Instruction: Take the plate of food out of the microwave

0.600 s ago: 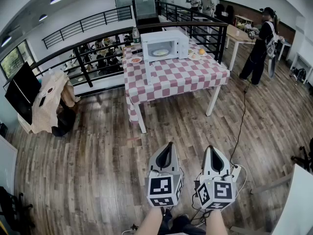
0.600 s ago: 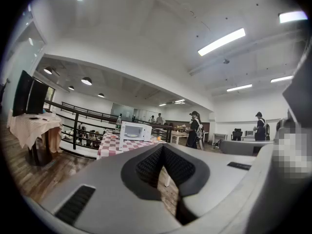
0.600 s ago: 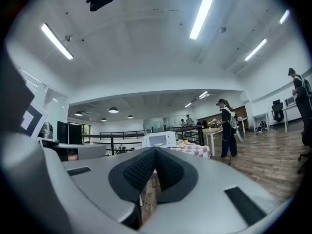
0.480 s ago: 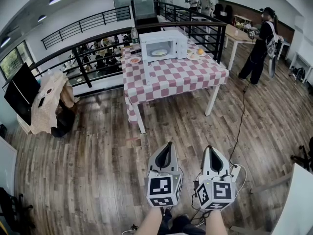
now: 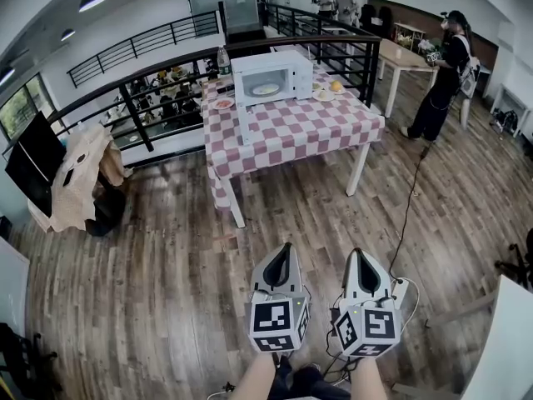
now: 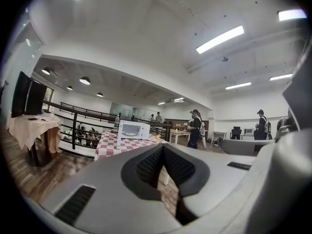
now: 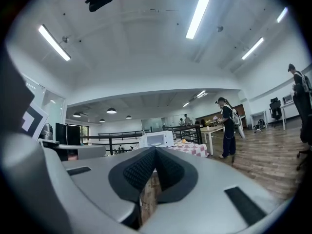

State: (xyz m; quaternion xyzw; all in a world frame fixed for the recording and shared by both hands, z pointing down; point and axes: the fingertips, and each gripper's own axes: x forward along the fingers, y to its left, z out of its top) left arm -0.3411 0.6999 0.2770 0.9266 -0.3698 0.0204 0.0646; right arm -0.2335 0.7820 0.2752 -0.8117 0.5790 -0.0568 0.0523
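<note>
The left hand-held gripper [image 5: 286, 249] and the right hand-held gripper [image 5: 359, 253] are held level side by side low over the wooden floor [image 5: 166, 248], each with its jaws pressed together on nothing; in both gripper views the dark pads meet at the tips. The plate of food [image 5: 266, 89] lies inside the white microwave [image 5: 305, 73], which stands at the back of the red-and-white checked tabletop [image 5: 291, 127], well apart from both grippers; a bottle [image 5: 222, 59] stands just left of the microwave, and a person [image 5: 441, 77] stands to the table's right.
</note>
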